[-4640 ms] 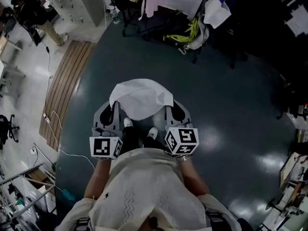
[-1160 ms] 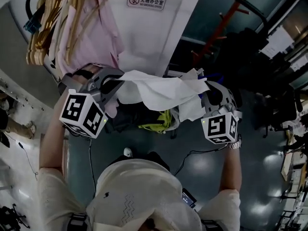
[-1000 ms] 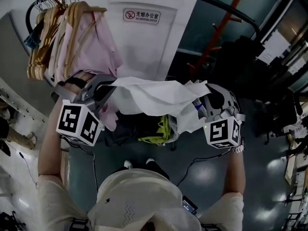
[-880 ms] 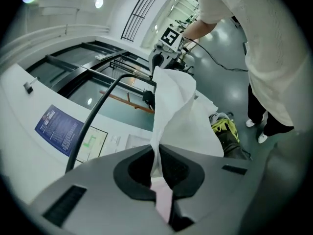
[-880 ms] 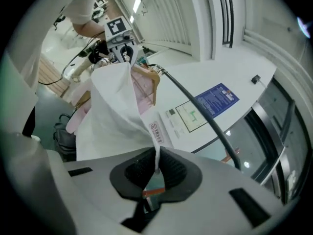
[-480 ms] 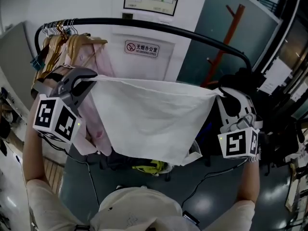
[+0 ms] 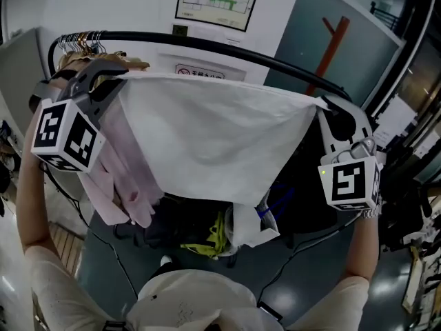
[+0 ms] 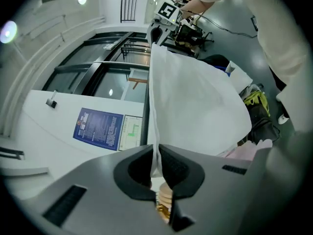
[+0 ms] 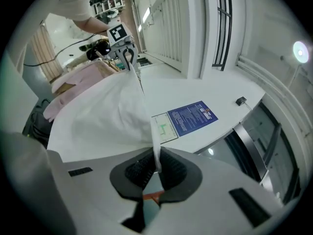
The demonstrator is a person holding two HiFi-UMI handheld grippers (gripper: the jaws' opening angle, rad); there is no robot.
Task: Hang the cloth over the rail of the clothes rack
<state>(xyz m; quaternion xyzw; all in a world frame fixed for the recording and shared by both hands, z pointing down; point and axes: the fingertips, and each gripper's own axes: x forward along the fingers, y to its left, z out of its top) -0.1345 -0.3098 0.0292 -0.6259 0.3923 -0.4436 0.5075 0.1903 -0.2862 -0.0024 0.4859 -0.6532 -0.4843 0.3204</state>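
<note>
Cloth (image 7: 213,136) hangs stretched between the left gripper (image 7: 114,81) and right gripper (image 7: 324,106), fingers clamped on its top corners, near the rail (image 7: 262,57). Next, probably: lift it over and drape it.

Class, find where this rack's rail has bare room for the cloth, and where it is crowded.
Bare: the rail from the pink clothes rightward to its far bend, behind the cloth. Crowded: the left end, packed with hangers.

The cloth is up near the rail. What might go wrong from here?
The left gripper and right gripper each pinch only a thin corner of the cloth; it may slip out going over the rail. The pink clothes hang beside the left gripper, so the cloth might snag there.
</note>
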